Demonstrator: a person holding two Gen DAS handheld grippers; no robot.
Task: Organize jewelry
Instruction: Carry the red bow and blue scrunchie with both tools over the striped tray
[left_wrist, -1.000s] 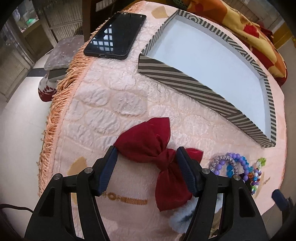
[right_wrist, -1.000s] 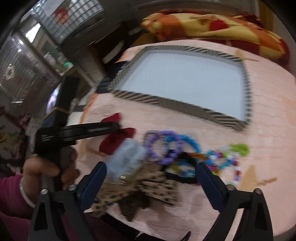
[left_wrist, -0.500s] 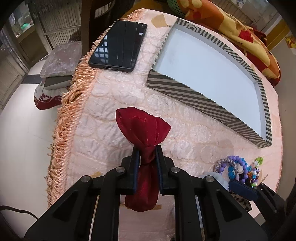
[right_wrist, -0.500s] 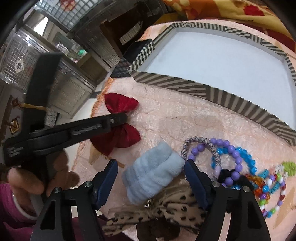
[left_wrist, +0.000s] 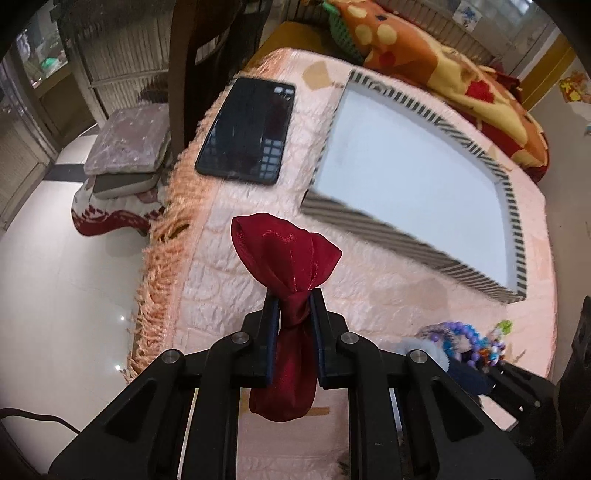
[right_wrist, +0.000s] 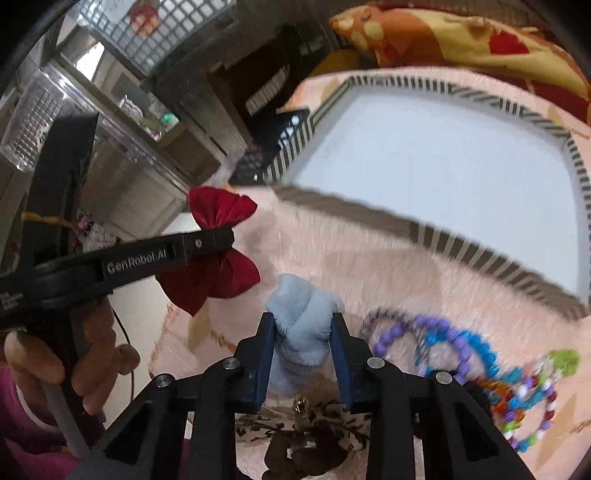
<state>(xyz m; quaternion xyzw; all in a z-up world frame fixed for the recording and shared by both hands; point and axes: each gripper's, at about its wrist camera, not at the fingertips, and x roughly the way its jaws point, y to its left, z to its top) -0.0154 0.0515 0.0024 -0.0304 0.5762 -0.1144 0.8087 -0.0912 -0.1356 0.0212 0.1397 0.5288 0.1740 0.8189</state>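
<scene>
My left gripper (left_wrist: 294, 298) is shut on the knot of a dark red satin bow (left_wrist: 286, 247) and holds it above the pink quilted table; the bow also shows in the right wrist view (right_wrist: 218, 254). My right gripper (right_wrist: 303, 321) is shut on a light blue fluffy scrunchie (right_wrist: 301, 314) and holds it a little above the cloth. A shallow striped tray (left_wrist: 369, 221) with a pale blue floor lies beyond both grippers, and it also shows in the right wrist view (right_wrist: 480, 251). Purple and blue bead bracelets (right_wrist: 439, 339) lie on the cloth right of the scrunchie.
A black phone (left_wrist: 247, 129) lies left of the tray near the fringed table edge (left_wrist: 162, 258). A leopard-print bow (right_wrist: 306, 424) lies under my right gripper. Multicoloured bead strings (right_wrist: 528, 398) lie at the right. An orange patterned blanket (left_wrist: 443, 62) lies behind the tray.
My right gripper has closed on the blue scrunchie and raised it. My left gripper, shut on the red bow, has lifted it higher and toward the tray.
</scene>
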